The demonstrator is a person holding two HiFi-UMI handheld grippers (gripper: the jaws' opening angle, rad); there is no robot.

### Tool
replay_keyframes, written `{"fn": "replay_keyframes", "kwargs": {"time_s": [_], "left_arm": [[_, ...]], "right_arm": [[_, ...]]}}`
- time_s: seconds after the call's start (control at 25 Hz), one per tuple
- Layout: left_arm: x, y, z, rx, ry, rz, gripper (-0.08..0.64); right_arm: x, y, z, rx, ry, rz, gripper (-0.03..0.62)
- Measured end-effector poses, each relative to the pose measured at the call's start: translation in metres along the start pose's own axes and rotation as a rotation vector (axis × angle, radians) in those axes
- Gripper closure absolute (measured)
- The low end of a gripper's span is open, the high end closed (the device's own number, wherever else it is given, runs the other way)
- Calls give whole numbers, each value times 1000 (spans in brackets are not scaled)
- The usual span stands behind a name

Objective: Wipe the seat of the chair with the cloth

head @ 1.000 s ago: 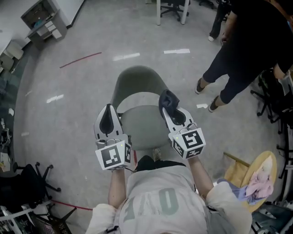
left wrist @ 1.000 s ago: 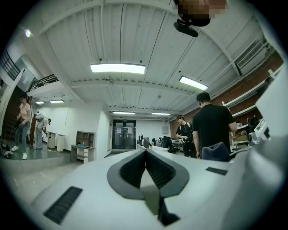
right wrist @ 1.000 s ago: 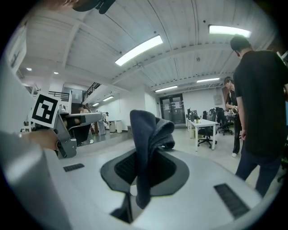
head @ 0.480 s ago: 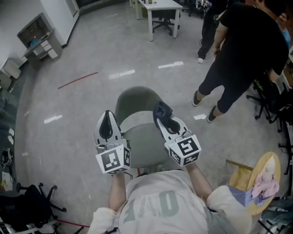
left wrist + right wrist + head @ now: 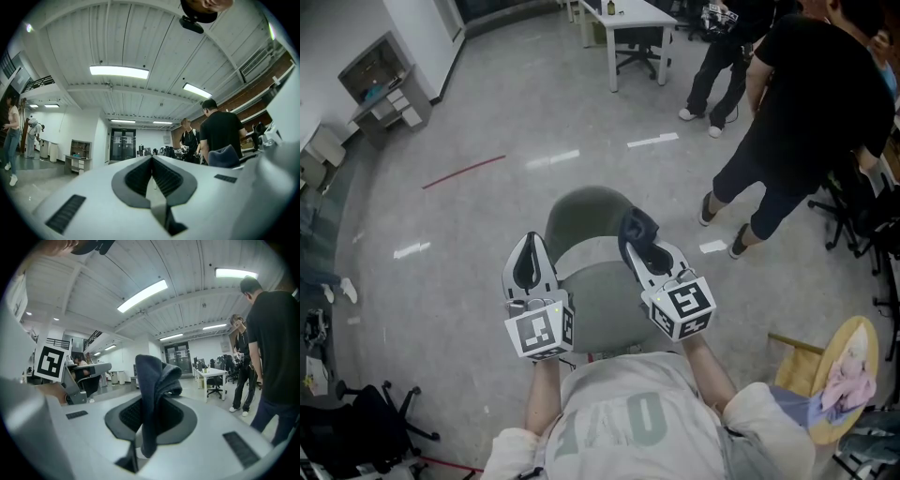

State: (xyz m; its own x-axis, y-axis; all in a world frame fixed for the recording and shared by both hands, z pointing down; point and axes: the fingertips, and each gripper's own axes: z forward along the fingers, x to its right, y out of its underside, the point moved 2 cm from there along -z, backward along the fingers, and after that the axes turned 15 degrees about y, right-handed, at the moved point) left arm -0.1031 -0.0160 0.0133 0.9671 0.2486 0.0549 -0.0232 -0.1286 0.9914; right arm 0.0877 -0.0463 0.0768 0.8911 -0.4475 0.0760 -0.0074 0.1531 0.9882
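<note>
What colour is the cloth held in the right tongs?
Dark blue-grey; the right gripper view shows the cloth best.

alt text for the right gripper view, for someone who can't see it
The right claw is shut on a dark grey cloth that stands up from between its jaws. Behind it is an office with ceiling strip lights, a person in black at the right and the left claw's marker cube at the left.

The folded fabric cloth is dark blue-grey; the rounded padded chair seat is muted grey-green. The left claw and right claw are white with black pads, their cubes patterned in black-and-white squares. A red line marks the grey floor.
</note>
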Motion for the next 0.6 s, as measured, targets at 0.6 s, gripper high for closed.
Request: {"fn": "replay_keyframes", "kwargs": {"time_s": [0.6], "left_arm": [[-14, 17, 10, -24, -8, 29, 545]], "right_arm": [[-2, 10, 23, -40, -29, 34, 543]]}}
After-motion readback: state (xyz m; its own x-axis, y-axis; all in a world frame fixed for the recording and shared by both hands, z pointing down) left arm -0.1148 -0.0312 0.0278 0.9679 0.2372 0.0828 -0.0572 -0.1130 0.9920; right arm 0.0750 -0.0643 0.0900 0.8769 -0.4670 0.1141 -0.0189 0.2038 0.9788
